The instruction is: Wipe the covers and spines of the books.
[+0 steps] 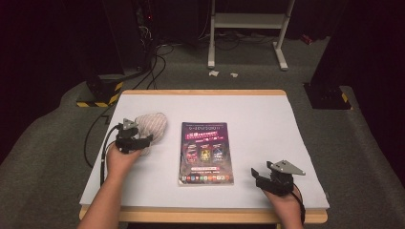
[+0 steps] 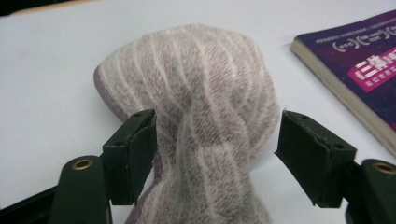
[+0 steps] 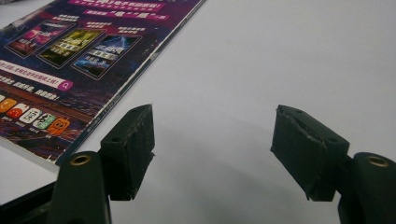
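Observation:
A striped pink-and-white towel (image 1: pixel 152 125) lies bunched on the white table top (image 1: pixel 258 119), left of a purple book (image 1: pixel 206 152). My left gripper (image 1: pixel 138 141) is at the towel's near end. In the left gripper view its jaws (image 2: pixel 215 154) stand wide around the towel (image 2: pixel 205 107): the left pad (image 2: pixel 140 149) rests against the cloth, while the right pad (image 2: pixel 308 154) is clear of it. The book (image 2: pixel 359 79) lies flat to the right. My right gripper (image 1: pixel 259 176) rests near the front right edge, open (image 3: pixel 212 149) over bare table, with the book (image 3: pixel 70 60) to its left.
The table's wooden front edge (image 1: pixel 205 215) runs just below both hands. Beyond the far edge are a white stand's legs (image 1: pixel 248 43), floor cables (image 1: pixel 153 67) and black bases with yellow stripes (image 1: pixel 98 93). Bare table lies right of the book.

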Demonstrator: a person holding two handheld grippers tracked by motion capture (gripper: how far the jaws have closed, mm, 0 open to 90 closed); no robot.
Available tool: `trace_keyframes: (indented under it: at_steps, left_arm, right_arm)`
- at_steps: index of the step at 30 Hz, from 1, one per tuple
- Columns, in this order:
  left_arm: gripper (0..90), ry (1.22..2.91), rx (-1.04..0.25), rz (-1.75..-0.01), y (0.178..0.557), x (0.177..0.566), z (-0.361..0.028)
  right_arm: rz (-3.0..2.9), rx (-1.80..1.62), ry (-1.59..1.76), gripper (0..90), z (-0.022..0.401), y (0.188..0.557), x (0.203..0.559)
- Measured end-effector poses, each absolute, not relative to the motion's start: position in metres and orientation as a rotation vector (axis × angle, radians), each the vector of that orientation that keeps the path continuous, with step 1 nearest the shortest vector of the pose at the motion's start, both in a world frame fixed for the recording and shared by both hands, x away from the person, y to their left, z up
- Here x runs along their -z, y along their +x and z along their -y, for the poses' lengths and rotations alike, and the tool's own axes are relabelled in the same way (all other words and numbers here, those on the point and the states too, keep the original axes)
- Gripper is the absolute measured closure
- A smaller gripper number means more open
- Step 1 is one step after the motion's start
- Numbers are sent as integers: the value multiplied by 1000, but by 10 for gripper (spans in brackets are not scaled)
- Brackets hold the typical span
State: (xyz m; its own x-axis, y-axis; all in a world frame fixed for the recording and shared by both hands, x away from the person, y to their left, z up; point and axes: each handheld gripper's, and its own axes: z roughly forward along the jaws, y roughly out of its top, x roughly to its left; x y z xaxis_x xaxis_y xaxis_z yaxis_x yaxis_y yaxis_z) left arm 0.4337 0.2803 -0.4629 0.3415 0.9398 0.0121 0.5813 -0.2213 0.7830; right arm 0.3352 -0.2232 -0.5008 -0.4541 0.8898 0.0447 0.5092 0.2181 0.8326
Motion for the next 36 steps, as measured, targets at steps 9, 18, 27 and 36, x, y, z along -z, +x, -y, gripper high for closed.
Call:
trace_keyframes:
  at_steps: [9,18,27,36]
  left_arm:
    - [285,1908,-676,-1244,425,447,-263]
    - [303,1904,-573,-1116,410,441,-238]
    - [294,1926,-485,-1019,384,454,-206]
    - [263,1964,-368,-1031,361,486,-186]
  right_arm:
    - [-2051,-1137,1288,297,223,335,500]
    - [-2056,-1139,1286,302,219,333,499]
    - [-2089,-1141,1281,309,210,331,498]
    - [-2124,-1143,1243,289,185,332,495]
